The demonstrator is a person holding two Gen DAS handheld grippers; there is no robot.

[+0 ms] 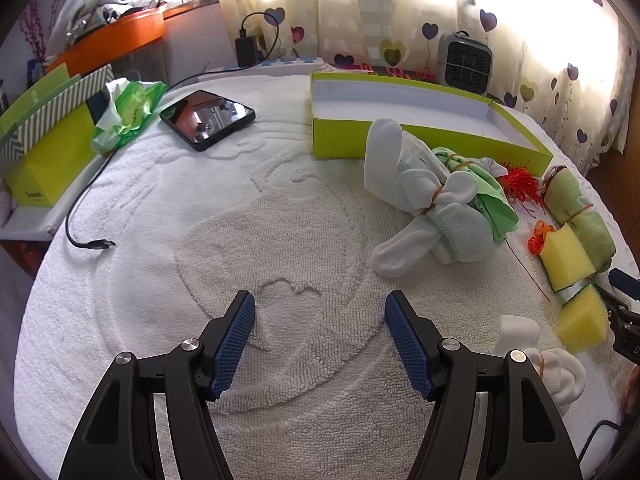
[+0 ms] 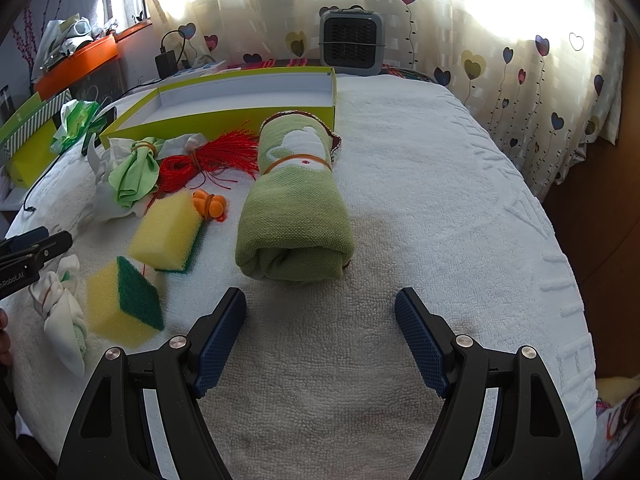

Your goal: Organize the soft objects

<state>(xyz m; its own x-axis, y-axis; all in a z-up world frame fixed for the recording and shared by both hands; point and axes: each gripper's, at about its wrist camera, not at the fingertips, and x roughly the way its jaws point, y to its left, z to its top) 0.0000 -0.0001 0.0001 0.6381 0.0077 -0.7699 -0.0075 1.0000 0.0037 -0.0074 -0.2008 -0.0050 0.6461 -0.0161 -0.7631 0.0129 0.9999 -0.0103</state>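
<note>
While both hand-held grippers hang over the white terry towel [image 1: 160, 280] that covers the surface, each camera catches something the other misses. Only the left wrist view shows the black phone [image 1: 207, 118] lying flat and glossy near the far left, with a loose cable end [image 1: 98, 244] curled beside it. The left hand-held gripper [image 1: 320, 340] stands with its ribbed blue pads wide apart, clamped on nothing, above a bare stretch of towel with a raised looped pattern. From the right wrist view, the right hand-held gripper [image 2: 320, 340] is likewise spread open and empty, and straight ahead of it lies the rolled green towel [image 2: 298, 204], a thick knitted cylinder bound by a rubber band, which the left view shows only at its right edge. Left of the roll sit two yellow sponges [image 2: 166, 232], porous blocks, the nearer one [image 2: 124, 304] showing its dark green scouring face. A small white cloth bundle [image 2: 60, 300] lies at the near left. Further back are a green cloth bundle [image 2: 136, 172], a red tassel [image 2: 224, 152] and small orange beads [image 2: 210, 204]. A shallow lime-green cardboard box [image 2: 224, 114] with a white inside stands open behind them, nothing in it.
</note>
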